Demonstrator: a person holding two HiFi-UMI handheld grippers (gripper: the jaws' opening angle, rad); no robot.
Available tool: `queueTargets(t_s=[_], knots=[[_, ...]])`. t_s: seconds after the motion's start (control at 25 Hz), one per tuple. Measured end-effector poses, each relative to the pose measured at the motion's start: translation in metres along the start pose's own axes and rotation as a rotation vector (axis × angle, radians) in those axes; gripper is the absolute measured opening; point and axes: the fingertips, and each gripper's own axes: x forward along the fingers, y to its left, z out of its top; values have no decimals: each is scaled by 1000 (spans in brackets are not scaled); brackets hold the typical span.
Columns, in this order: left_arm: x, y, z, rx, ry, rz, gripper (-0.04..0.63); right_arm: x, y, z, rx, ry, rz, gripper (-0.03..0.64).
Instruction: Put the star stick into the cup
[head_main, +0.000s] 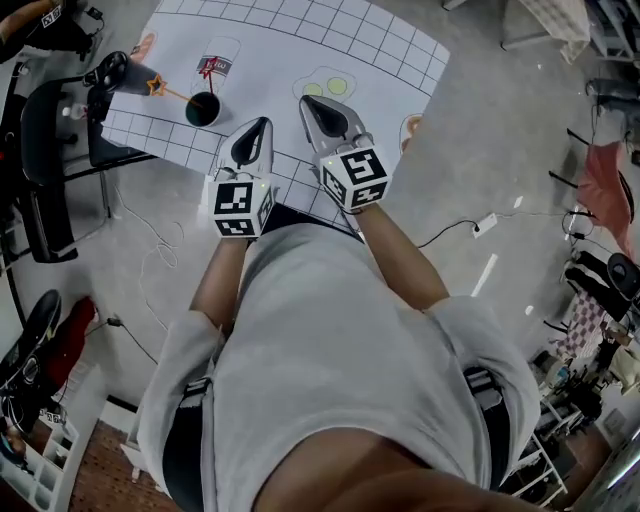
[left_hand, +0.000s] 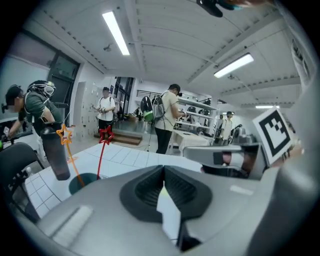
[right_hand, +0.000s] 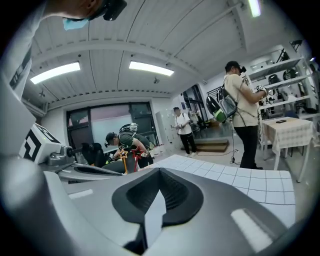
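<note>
Your left gripper (head_main: 262, 125) and right gripper (head_main: 309, 102) are closed, holding nothing. The red star stick (head_main: 211, 68) and orange star stick (head_main: 156, 86) stand in the cup (head_main: 202, 110).

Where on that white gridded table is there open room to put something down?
The mat looks bare at its far right, beyond the right gripper, apart from flat printed marks; also in the middle between the cup and that gripper. The left corner is crowded: cup, orange star stick, red star stick, dark cylinder.
</note>
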Motion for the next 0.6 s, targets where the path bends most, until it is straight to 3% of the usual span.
queueTargets(t_s=[0.36,0.6], knots=[[-5,-63,38,61,-107,10,3,-68,-17,25,-56,-88,-77,-2],[-12,-89,45,69,-121,25,3,-95,-24,29,-75,-115,-108,-2]])
